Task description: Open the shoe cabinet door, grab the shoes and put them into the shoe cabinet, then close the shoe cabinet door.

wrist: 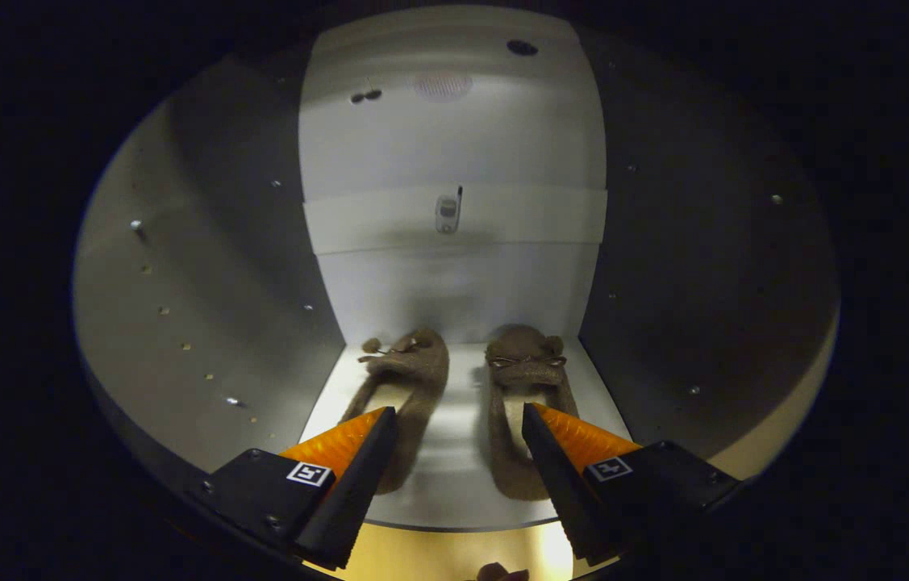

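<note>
While the door's open: both shoes [462, 403] sit side by side on the shelf [454, 484] inside the shoe cabinet [204, 266], toes toward the back wall [454, 145].
gripper [460, 422]: fingers spread wide, gripping nothing, just in front of the heels.
done: opening and stowing, looks like.
left: backing out, shutting the door.
labels: none I can read, only square markers on the fingers.

Heels of both slippers [422, 379] partly hidden behind the spread fingers of the hand-held gripper [460, 420].
</note>
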`<state>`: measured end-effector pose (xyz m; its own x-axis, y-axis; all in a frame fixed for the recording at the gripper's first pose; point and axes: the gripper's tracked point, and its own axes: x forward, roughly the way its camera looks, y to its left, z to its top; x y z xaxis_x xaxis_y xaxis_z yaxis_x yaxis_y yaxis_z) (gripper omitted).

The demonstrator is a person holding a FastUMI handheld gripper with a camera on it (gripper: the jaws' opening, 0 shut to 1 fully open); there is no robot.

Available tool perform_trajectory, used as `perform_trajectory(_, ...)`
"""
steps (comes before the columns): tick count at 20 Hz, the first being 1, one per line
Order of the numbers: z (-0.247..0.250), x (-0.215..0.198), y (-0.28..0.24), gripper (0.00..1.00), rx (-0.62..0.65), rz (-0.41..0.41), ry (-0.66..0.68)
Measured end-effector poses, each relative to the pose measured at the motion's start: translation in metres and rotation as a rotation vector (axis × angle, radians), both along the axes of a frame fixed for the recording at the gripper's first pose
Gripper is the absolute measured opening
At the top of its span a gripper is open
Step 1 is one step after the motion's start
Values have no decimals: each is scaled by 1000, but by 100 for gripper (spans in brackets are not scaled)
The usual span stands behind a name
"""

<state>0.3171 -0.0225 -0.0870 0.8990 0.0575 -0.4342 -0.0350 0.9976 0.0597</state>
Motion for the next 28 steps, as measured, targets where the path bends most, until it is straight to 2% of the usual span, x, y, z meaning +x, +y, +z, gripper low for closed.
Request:
perform_trajectory(7,50,-109,15,98,-12,38,-223)
perform_trajectory(18,91,-279,-10,97,-20,56,-387)
perform_trajectory(22,101,-337,-35,97,2,23,-408)
perform_trajectory(28,124,-406,-106,97,17,-58,-444)
